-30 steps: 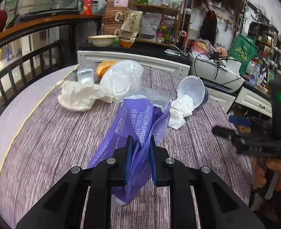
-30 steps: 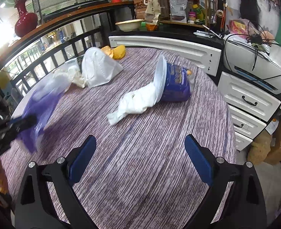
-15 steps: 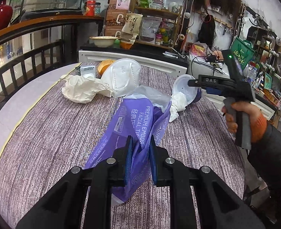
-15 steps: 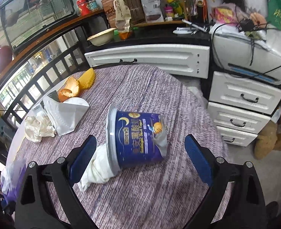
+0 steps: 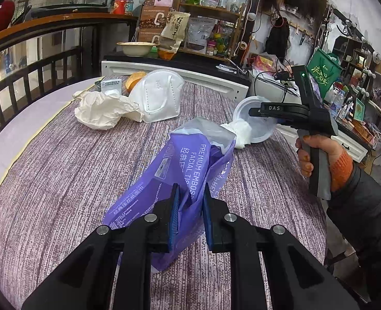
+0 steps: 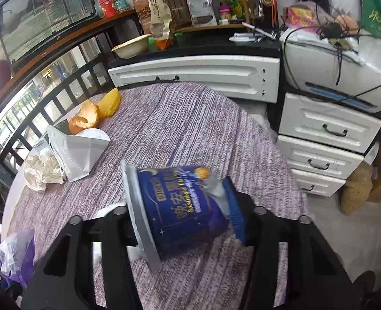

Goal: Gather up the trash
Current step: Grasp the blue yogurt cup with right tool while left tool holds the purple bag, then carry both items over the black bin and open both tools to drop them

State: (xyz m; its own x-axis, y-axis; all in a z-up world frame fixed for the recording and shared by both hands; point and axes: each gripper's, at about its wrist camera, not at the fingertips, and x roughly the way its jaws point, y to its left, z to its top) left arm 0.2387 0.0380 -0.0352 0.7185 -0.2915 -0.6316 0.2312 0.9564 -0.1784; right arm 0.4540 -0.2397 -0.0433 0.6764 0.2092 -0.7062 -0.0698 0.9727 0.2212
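The left gripper (image 5: 190,214) is clamped tight on a purple plastic tissue bag (image 5: 187,170) rising ahead of its fingers. The right gripper (image 6: 185,214) has just been closing; its jaws now pinch a tipped dark-blue paper cup (image 6: 182,206) lying sideways between them.

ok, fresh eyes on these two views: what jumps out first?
The purple facial tissue bag, pinched upright in the left gripper at the table's near edge. Next, the dark blue cup lying on its side between the right gripper's jaws, which have just been closing onto it. Behind, a white face mask and crumpled tissue lie on the striped purple tablecloth.
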